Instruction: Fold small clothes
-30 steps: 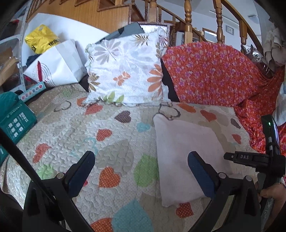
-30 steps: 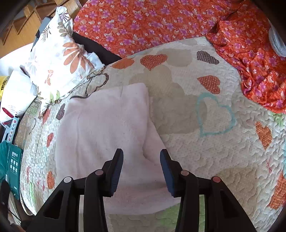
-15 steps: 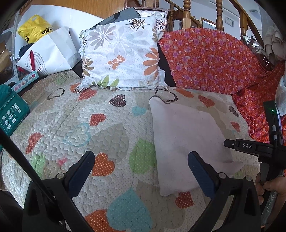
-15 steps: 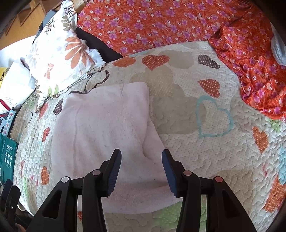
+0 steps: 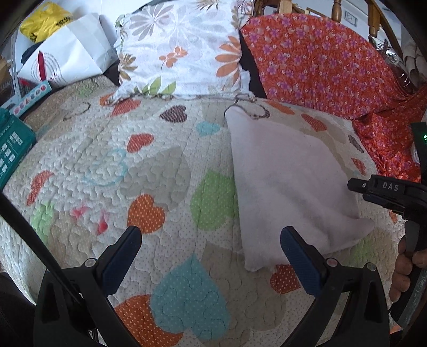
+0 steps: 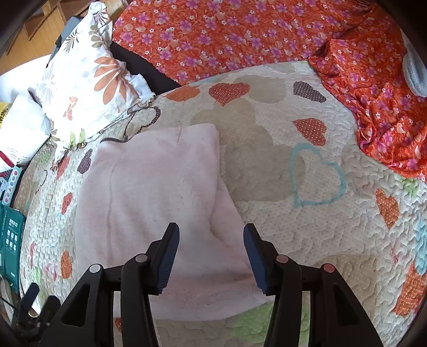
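Pale pink fleece, a small folded garment (image 6: pixel 149 200), lies flat on a heart-patterned quilt (image 6: pixel 307 227) covering a bed, near the bed's middle and just in front of a floral pillow (image 5: pixel 181 50). Two grippers angle down over it. The right gripper (image 6: pixel 210 256) hangs directly above the garment's near edge, its jaws opening, blue pads clear of the fabric and pinching nothing. The left gripper (image 5: pixel 210 256) is spread wide above bare quilt just to the left of the garment, its right-hand pad overlapping the garment's near corner in view; it grips nothing. Part of a hand (image 5: pixel 405 269) shows at the right edge of the left wrist view, wrapped around the right gripper's handle; the rest of the person is cut off. Counted: one garment, one pillow, one orange flowered cloth (image 5: pixel 320 61) draped behind the bed, one white paper bag (image 5: pixel 69 56), one yellow bag (image 5: pixel 42 21). A teal box (image 5: pixel 13 149) is cropped by the frame. Whether the garment has sleeves cannot be made out.
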`<state>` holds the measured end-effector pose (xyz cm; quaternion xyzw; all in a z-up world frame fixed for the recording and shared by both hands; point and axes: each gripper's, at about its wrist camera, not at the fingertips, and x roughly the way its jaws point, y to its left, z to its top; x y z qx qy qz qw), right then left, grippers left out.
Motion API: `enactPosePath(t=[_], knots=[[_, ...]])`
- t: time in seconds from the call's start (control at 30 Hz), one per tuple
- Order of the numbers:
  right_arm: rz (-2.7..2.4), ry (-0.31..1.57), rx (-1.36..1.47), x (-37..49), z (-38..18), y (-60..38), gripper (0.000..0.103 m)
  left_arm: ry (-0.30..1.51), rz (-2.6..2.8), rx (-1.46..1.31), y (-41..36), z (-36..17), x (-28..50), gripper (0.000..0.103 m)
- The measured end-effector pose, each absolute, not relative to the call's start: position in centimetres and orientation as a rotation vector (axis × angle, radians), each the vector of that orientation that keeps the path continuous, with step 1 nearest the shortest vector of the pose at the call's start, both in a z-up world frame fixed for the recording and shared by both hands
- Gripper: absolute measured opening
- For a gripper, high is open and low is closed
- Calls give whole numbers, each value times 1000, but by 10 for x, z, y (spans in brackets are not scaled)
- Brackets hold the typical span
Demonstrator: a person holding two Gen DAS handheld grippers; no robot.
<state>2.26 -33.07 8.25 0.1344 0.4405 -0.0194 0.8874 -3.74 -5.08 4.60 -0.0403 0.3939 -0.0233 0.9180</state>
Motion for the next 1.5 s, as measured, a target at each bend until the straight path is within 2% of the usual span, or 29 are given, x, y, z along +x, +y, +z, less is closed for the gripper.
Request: enactPosePath(t=[0.73, 1.5], knots=[[-44, 923, 265, 28, 79, -330, 57, 1003, 39, -134, -37, -19, -23, 103], [-38, 945, 223, 32, 72, -318, 62, 971, 24, -75, -40, -25, -23, 103]])
